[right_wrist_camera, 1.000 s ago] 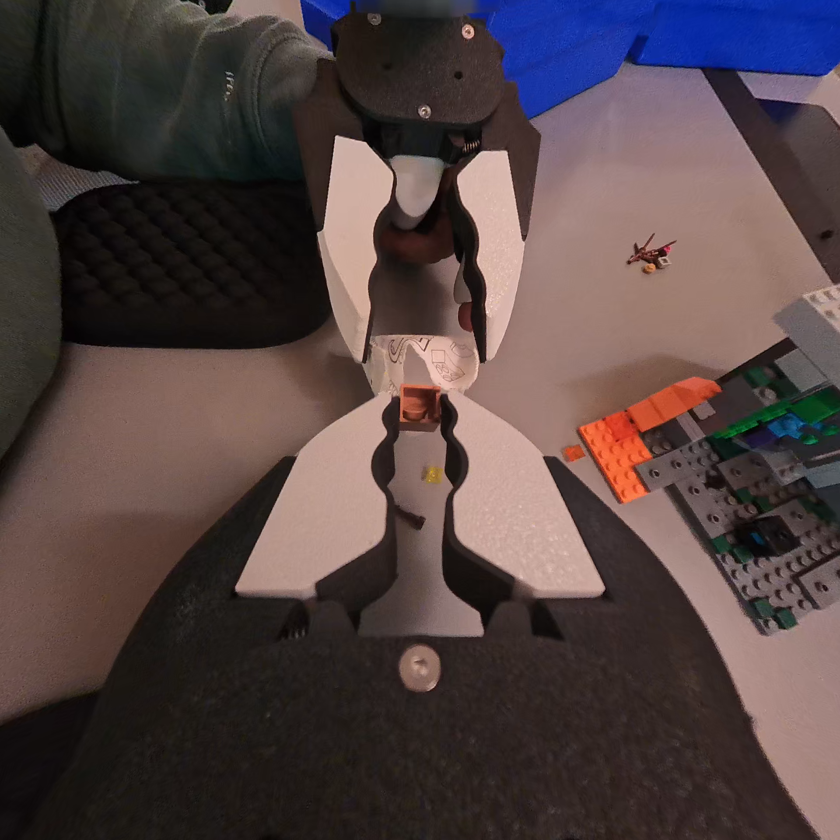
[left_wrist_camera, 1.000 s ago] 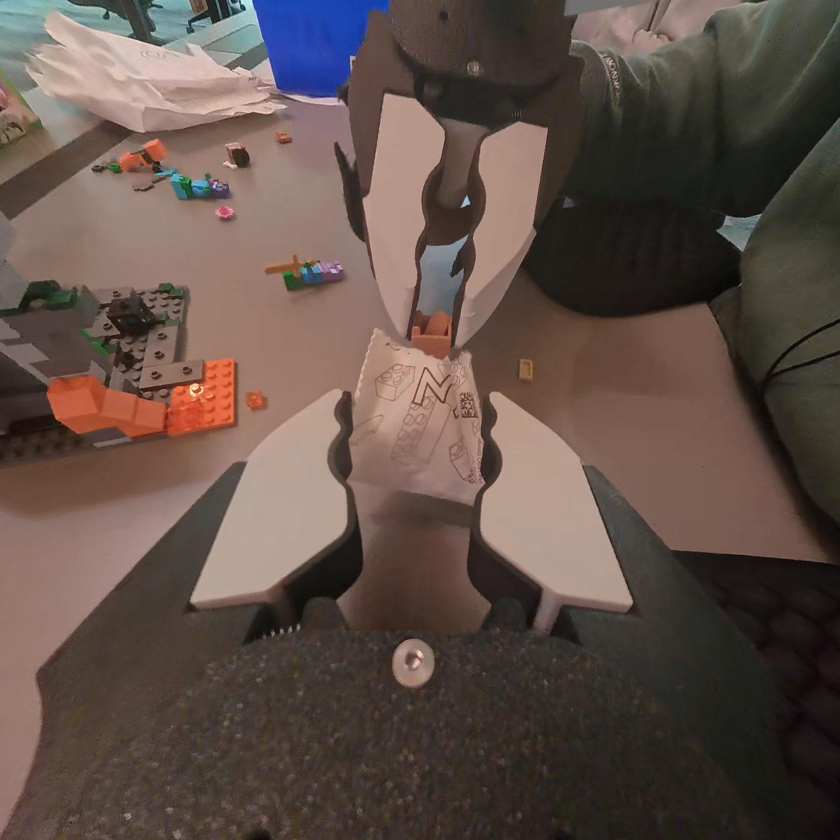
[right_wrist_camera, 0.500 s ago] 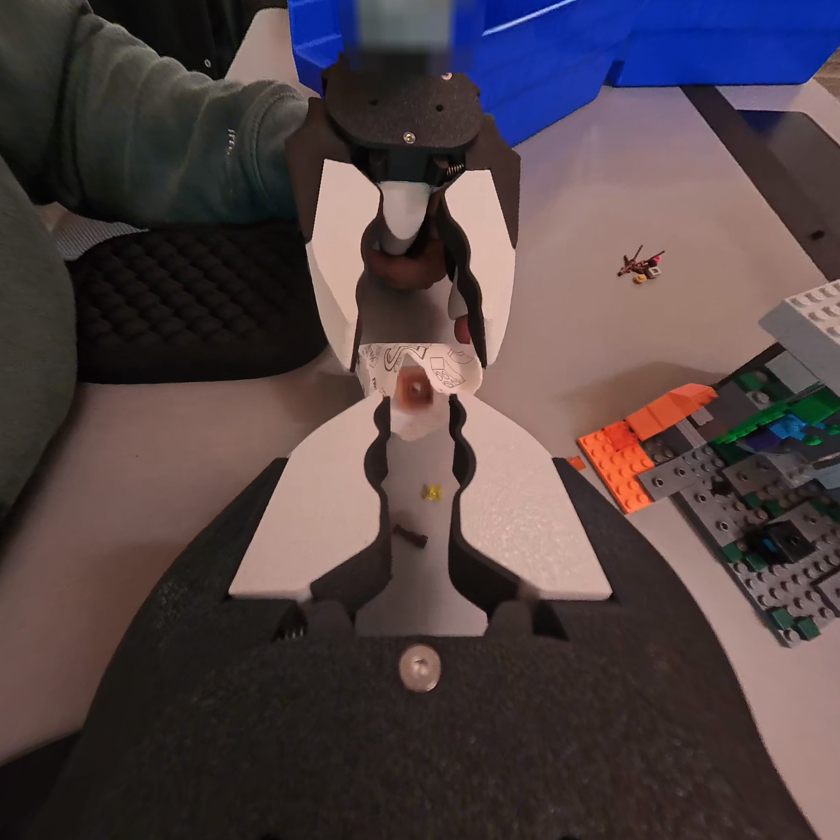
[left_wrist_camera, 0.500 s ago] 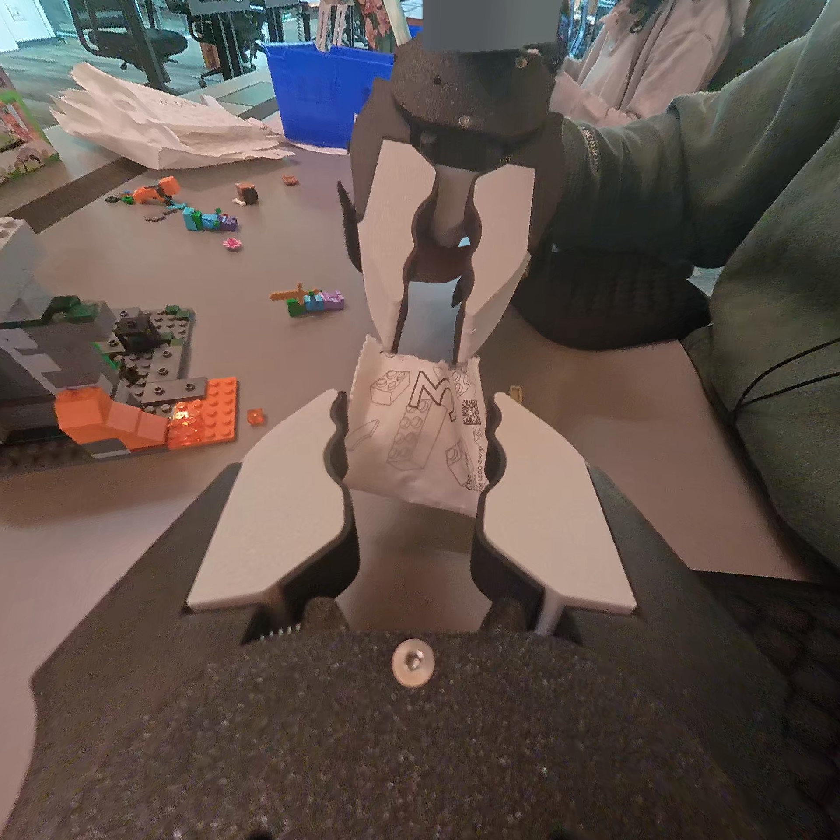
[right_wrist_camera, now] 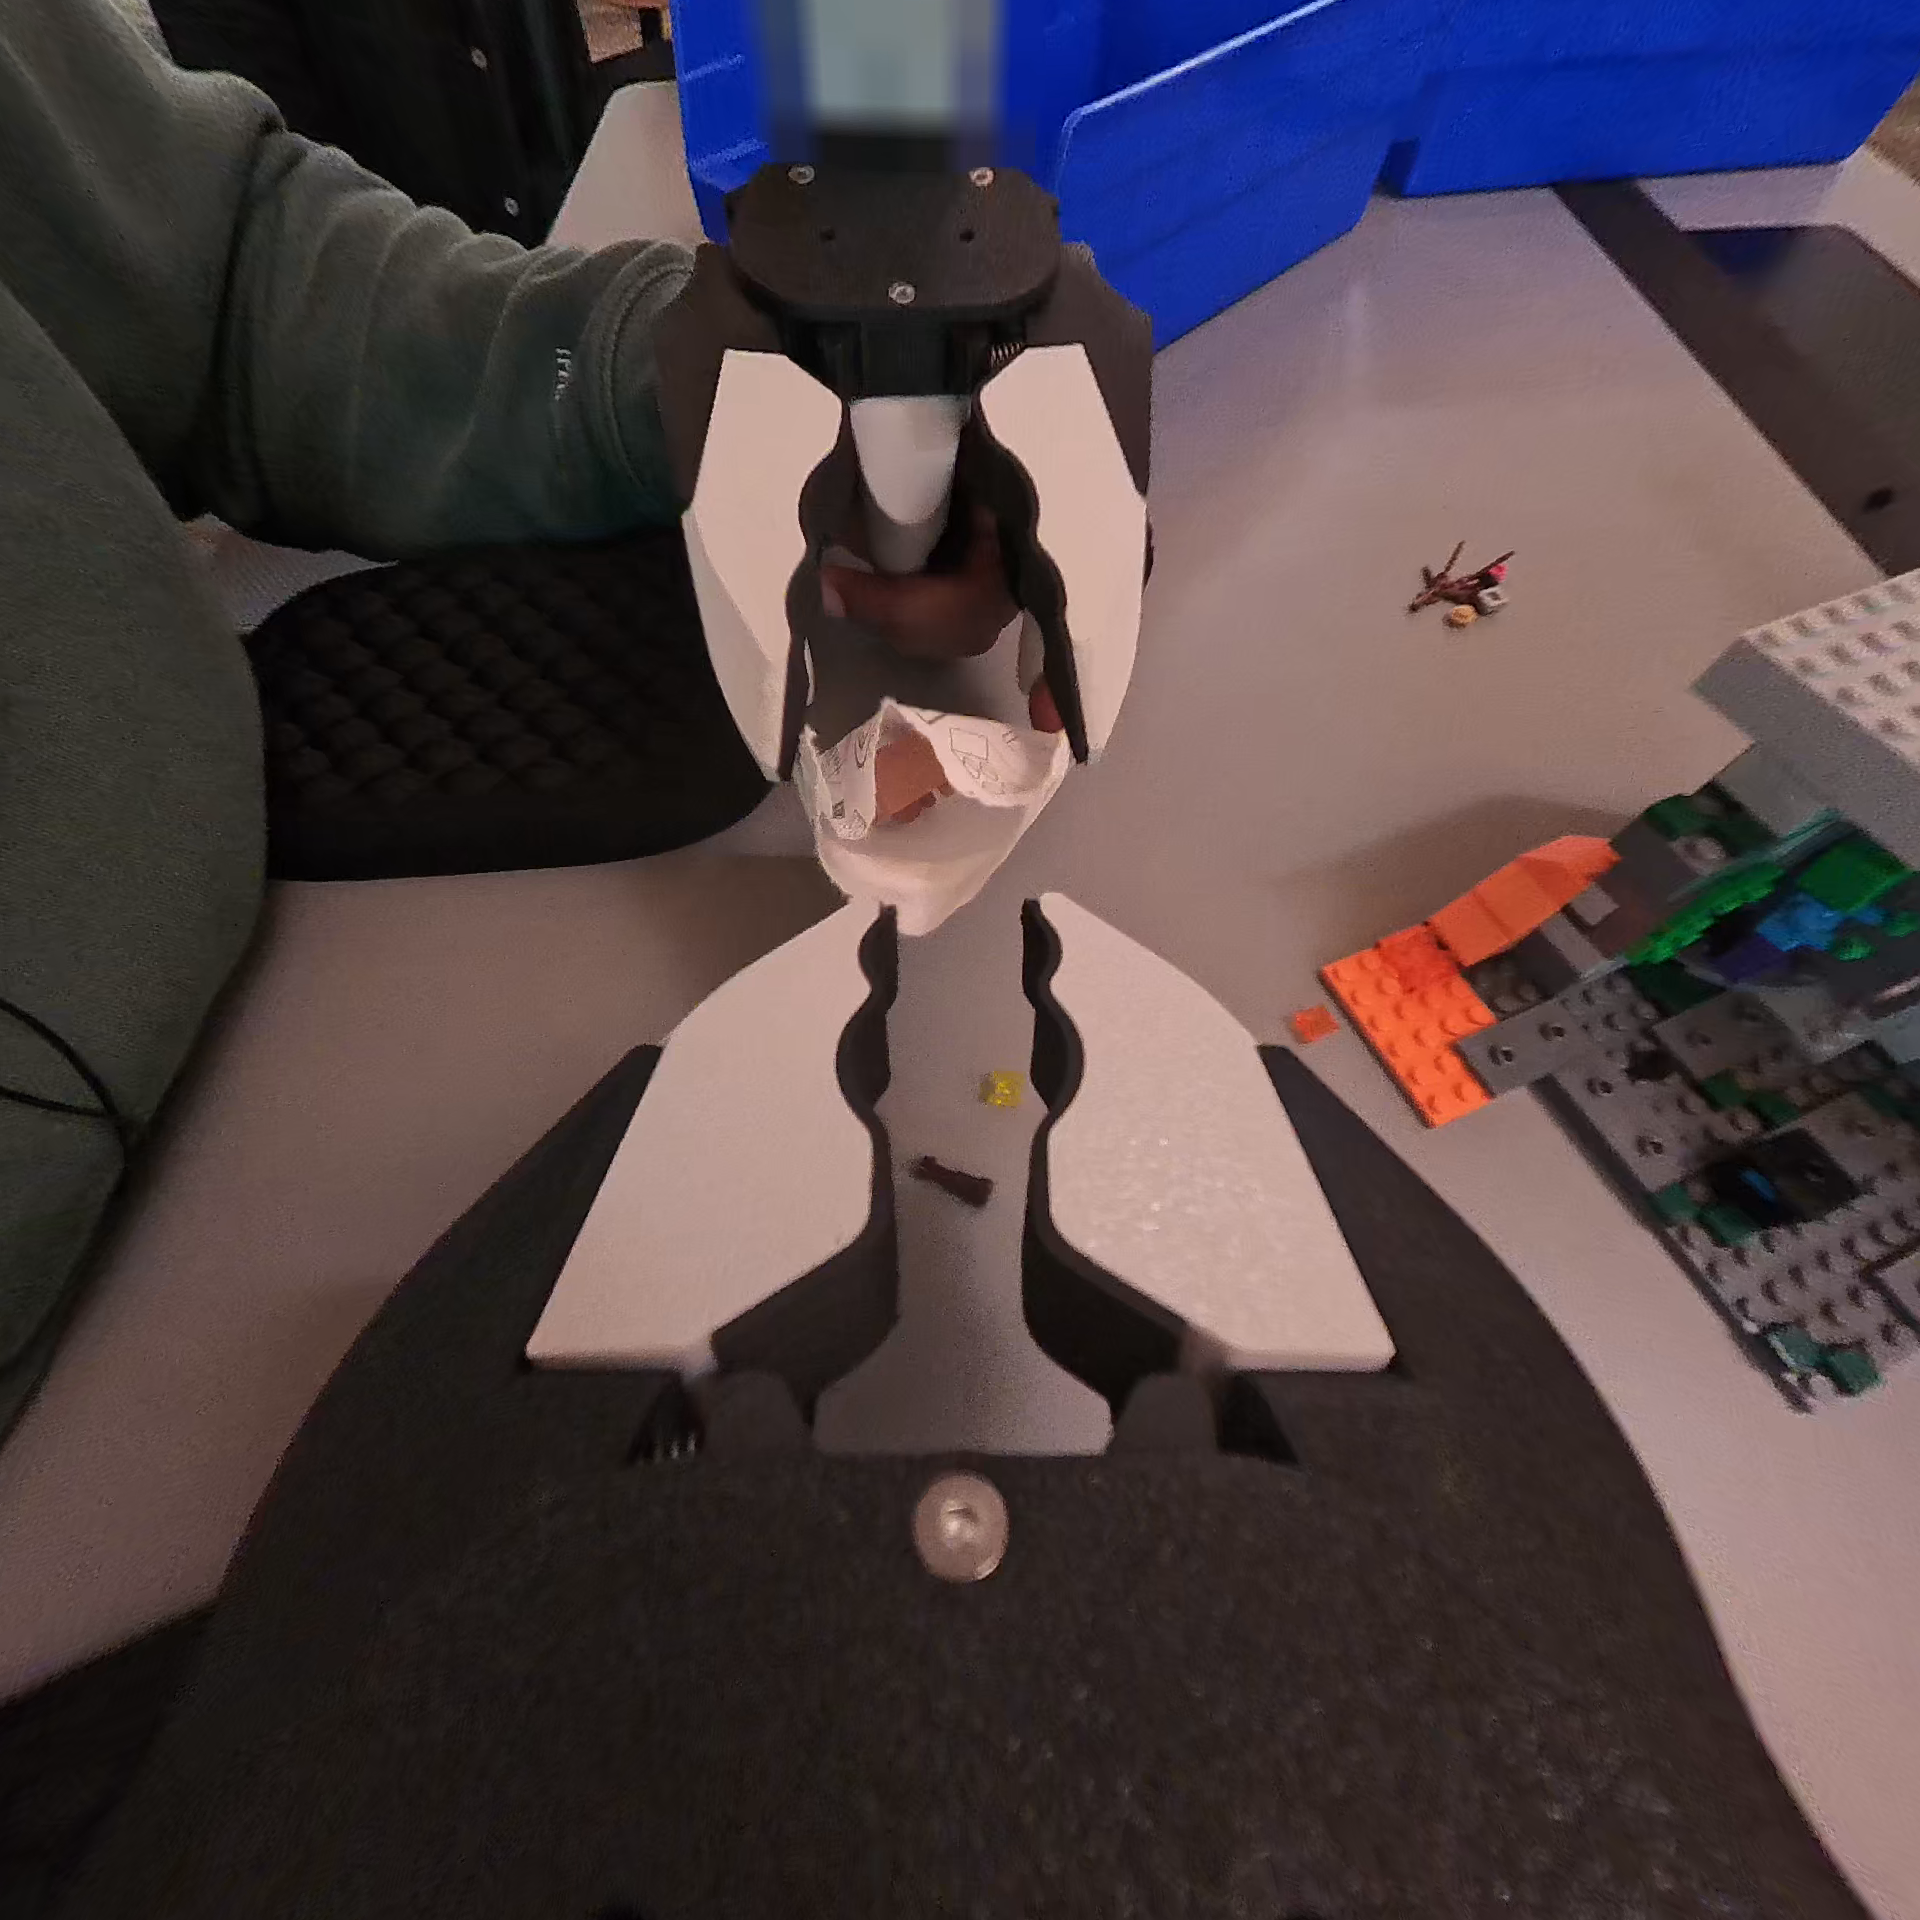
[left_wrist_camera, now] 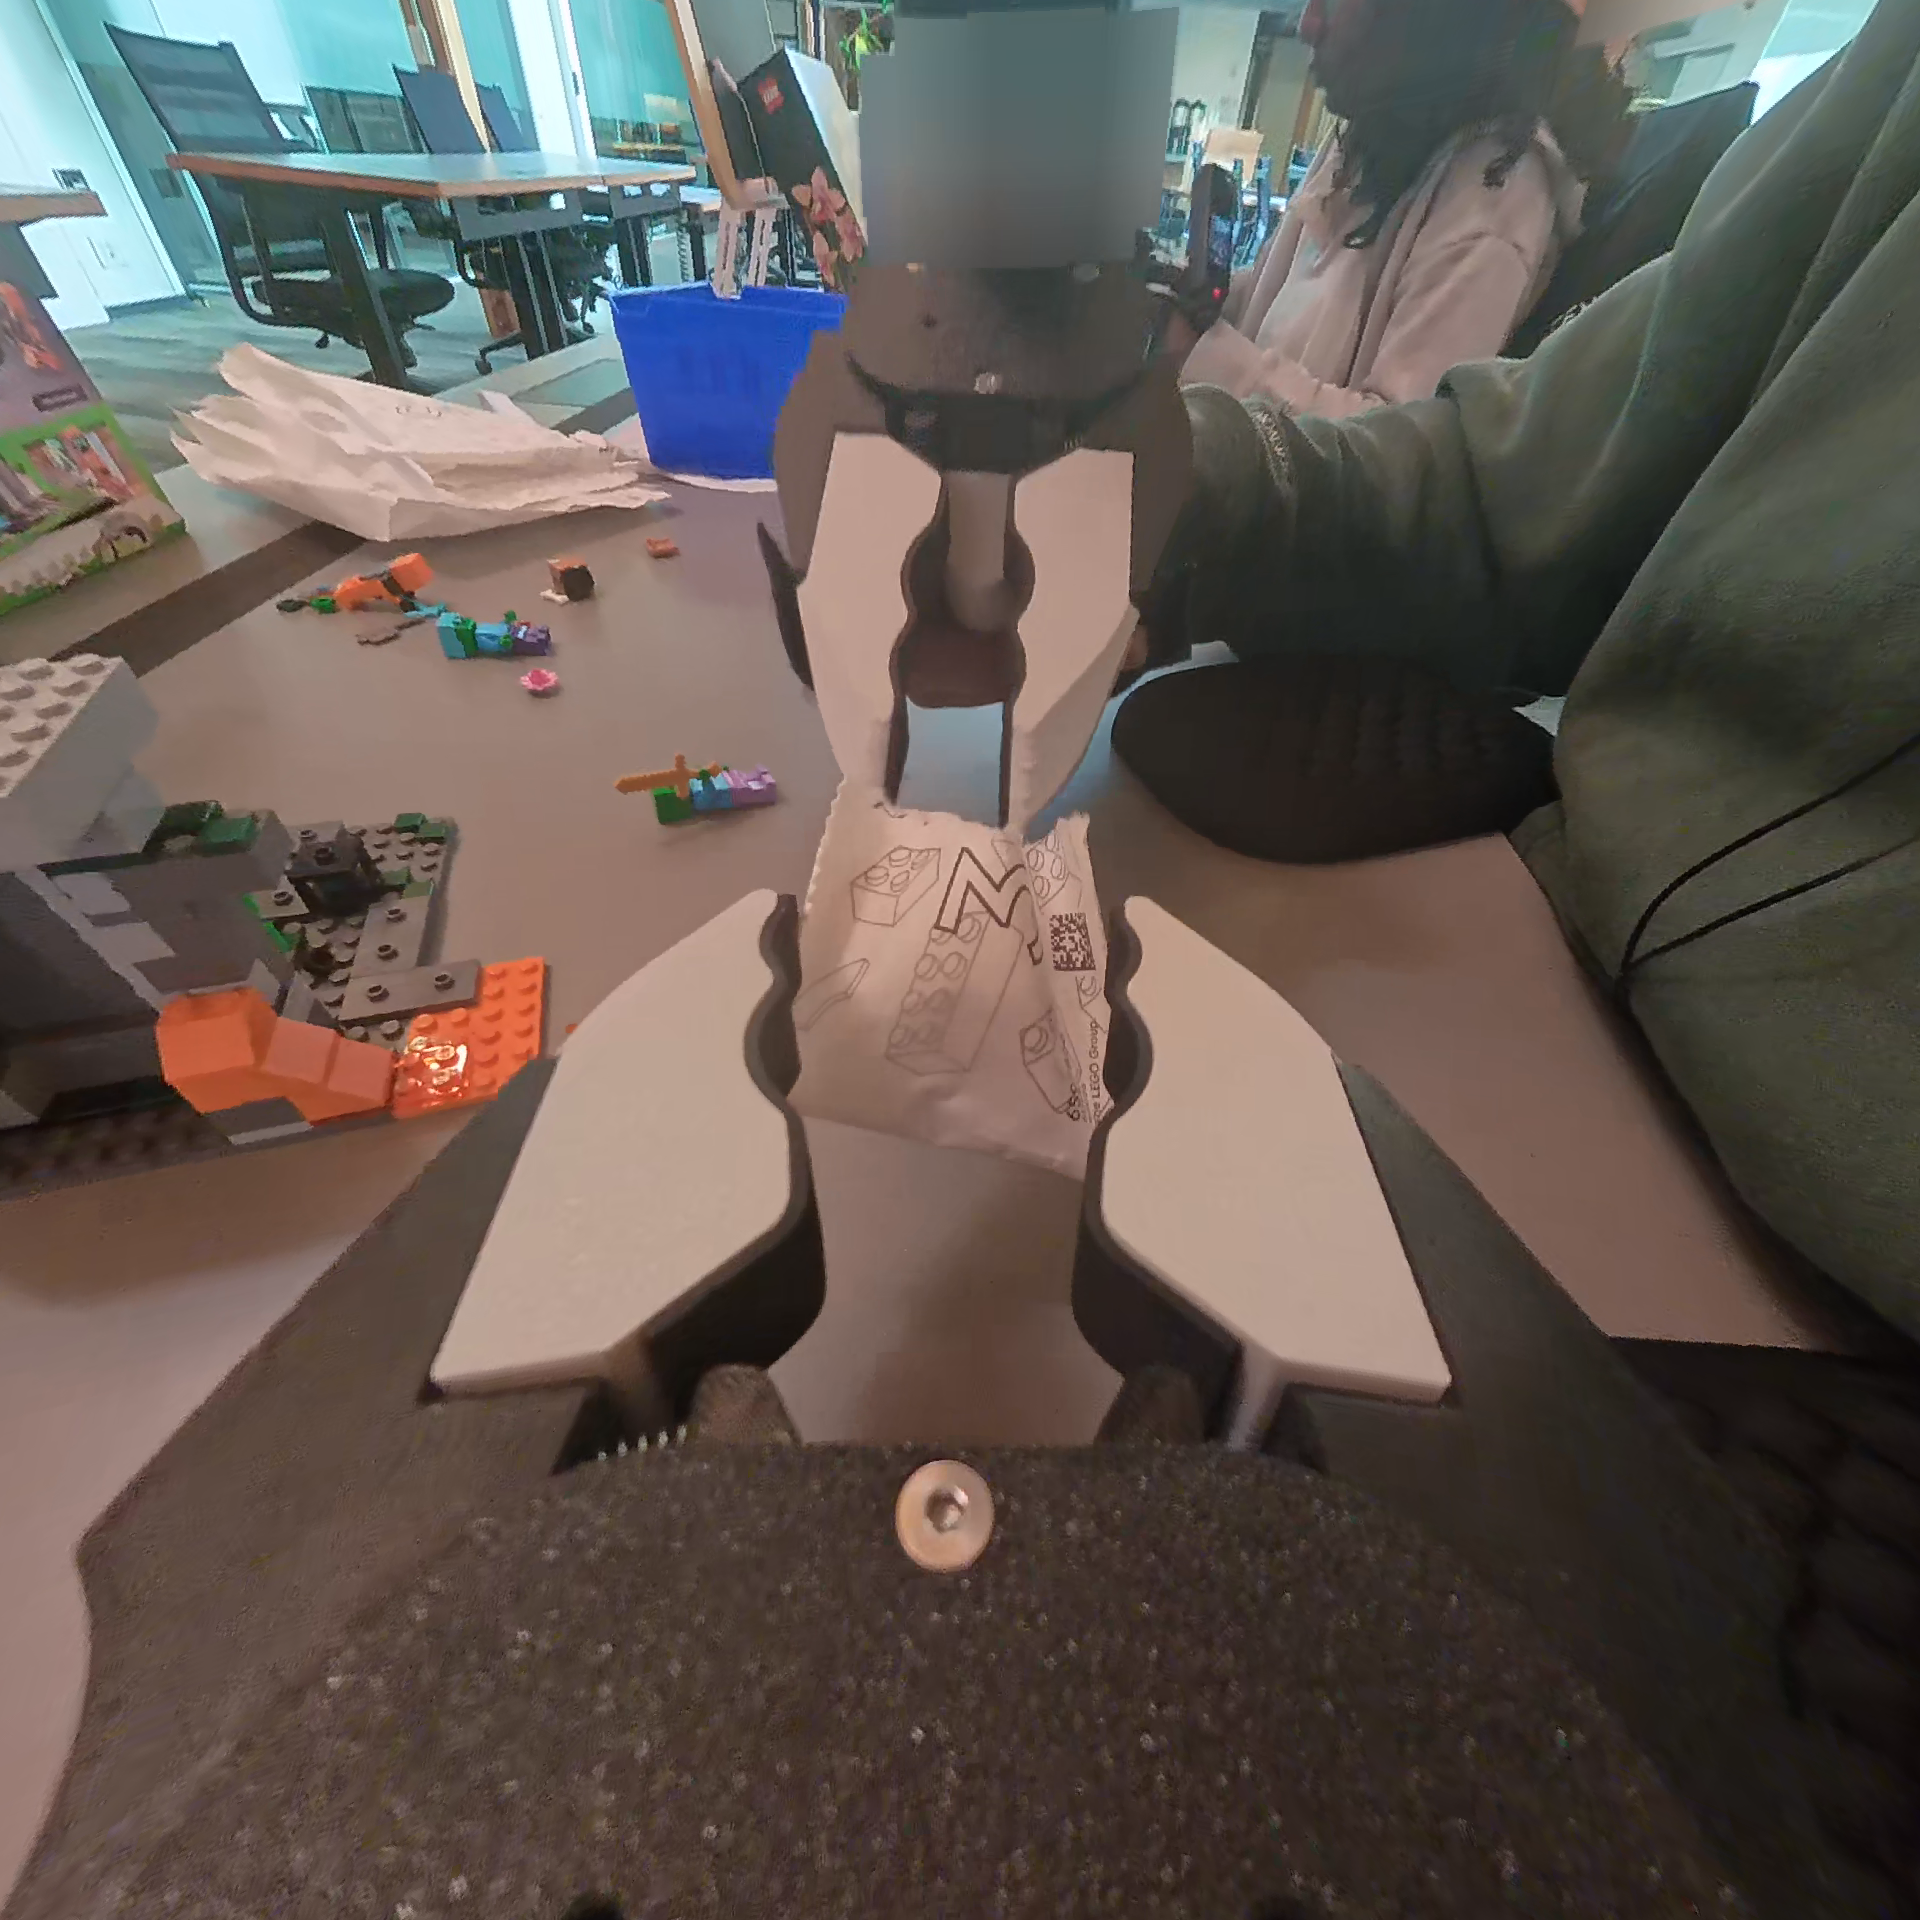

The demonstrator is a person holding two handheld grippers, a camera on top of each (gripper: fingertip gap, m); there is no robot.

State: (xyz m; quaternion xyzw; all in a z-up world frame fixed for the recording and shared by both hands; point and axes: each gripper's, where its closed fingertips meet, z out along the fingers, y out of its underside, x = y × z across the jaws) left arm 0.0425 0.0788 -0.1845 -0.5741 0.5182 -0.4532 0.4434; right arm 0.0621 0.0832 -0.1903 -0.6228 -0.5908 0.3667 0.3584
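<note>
My left gripper point(left_wrist_camera: 951, 914) is shut on a small white paper bag point(left_wrist_camera: 935, 997) printed with brick drawings and holds it above the grey table. My right gripper point(left_wrist_camera: 951, 805) faces it, with its tips at the bag's torn top edge. In the right wrist view my right gripper point(right_wrist_camera: 956, 914) is open and empty, just short of the bag point(right_wrist_camera: 935, 873). The bag's mouth faces me between the tips of the left gripper point(right_wrist_camera: 935, 764). A brown-orange brick point(right_wrist_camera: 899, 774) shows inside the bag, blurred.
A grey, green and orange brick build point(left_wrist_camera: 208, 987) point(right_wrist_camera: 1662, 1039) stands to one side. Small loose pieces point(left_wrist_camera: 707, 790) point(right_wrist_camera: 1003, 1088) lie on the table. Blue bins point(right_wrist_camera: 1247, 156), crumpled white bags point(left_wrist_camera: 416, 457), a black cushion point(right_wrist_camera: 468, 707) and a person's green sleeve point(left_wrist_camera: 1455, 499) are around.
My right gripper has opened and let go of the brown brick, which now sits in the bag. Both grippers and the bag have risen a little.
</note>
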